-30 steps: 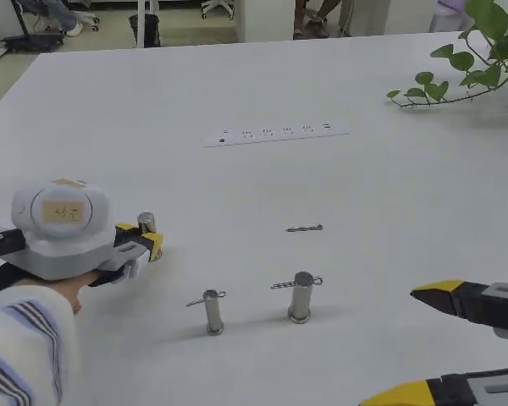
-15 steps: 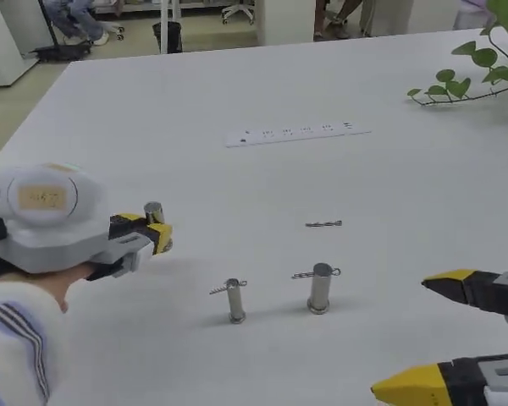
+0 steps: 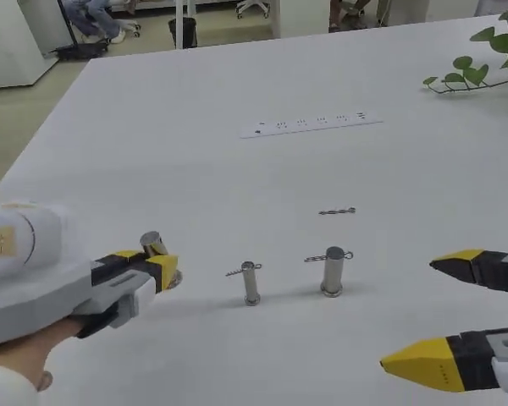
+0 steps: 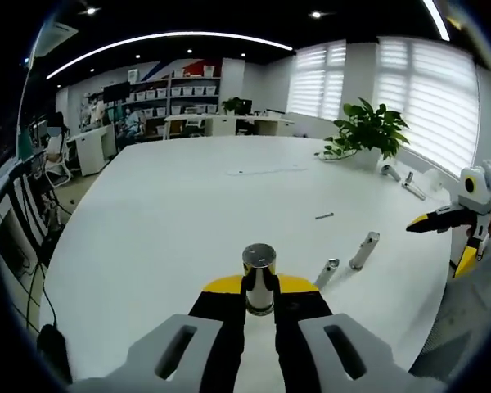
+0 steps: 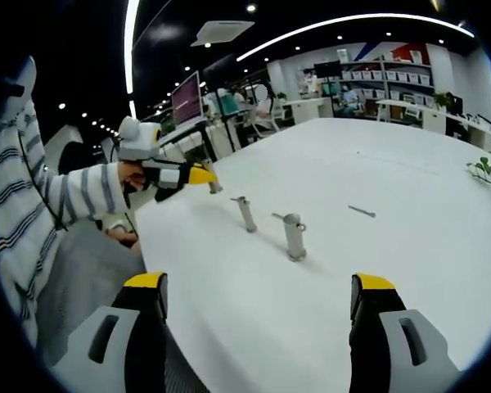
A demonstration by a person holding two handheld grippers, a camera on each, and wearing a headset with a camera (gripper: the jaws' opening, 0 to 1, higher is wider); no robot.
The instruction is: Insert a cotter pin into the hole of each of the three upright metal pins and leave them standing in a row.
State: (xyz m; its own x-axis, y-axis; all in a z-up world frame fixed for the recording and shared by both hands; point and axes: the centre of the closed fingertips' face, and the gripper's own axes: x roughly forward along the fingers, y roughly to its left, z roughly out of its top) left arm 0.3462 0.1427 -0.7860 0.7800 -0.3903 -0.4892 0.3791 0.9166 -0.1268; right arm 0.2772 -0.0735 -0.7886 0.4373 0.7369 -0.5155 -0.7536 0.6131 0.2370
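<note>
Two upright metal pins stand side by side on the white table, a thin pin [image 3: 251, 282] and a thicker pin [image 3: 333, 271], each with a cotter pin through its top. They also appear in the right gripper view, thin pin [image 5: 245, 213] and thick pin [image 5: 294, 236]. My left gripper [image 3: 162, 269] is shut on a third metal pin [image 3: 152, 244], held upright left of the row, with nothing through it; that pin [image 4: 259, 277] sits between the yellow tips of the left gripper [image 4: 259, 300]. A loose cotter pin [image 3: 337, 211] lies behind the row. My right gripper [image 3: 406, 313] hovers open at the right, nothing between its jaws.
A white power strip [image 3: 309, 125] lies farther back on the table. Plant leaves [image 3: 483, 63] hang over the far right corner. The table's left edge [image 3: 42, 127] drops to the floor, with chairs and people beyond the far end.
The left gripper has brought its pin nearer to me, more in line with the two standing pins. The right gripper stays open in about the same place. The head camera has shifted.
</note>
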